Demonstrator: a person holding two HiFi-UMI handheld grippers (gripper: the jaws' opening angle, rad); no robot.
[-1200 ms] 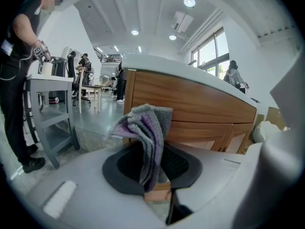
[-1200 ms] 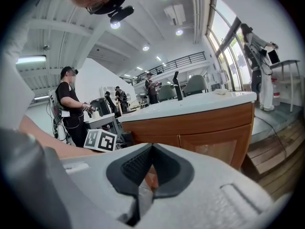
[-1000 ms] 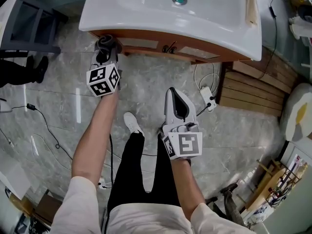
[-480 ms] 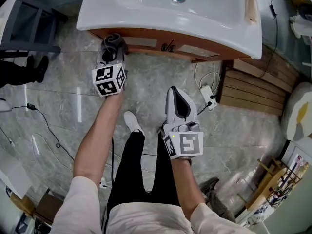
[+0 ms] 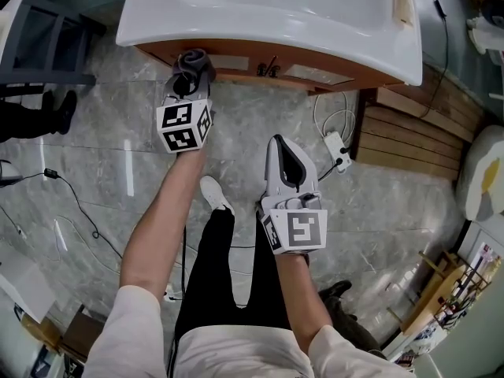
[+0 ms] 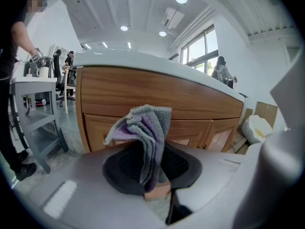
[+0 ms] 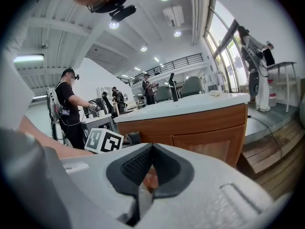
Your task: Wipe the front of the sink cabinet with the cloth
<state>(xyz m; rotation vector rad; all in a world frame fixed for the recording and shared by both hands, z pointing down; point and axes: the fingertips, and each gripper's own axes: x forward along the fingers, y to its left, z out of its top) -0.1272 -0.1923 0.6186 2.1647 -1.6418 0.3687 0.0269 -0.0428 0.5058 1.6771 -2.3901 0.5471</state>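
Left gripper (image 5: 189, 81) is pinching the bunched grey-purple cloth (image 5: 194, 60), right at the left part of the wooden sink cabinet (image 5: 307, 73) front. Right gripper (image 5: 285, 157) hangs nearer, well back from it, jaws pressed together on nothing.

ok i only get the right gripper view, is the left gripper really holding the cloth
observer: yes, the left gripper is shut on a bunched grey and purple microfibre cloth.
operator: where on the cabinet
observer: head view puts it at the left end of the orange-brown wooden cabinet front, under the white ceramic sink rim; contact unclear.
operator: floor hazards
observer: a white power strip with coiled cable lies near the cabinet's right end.
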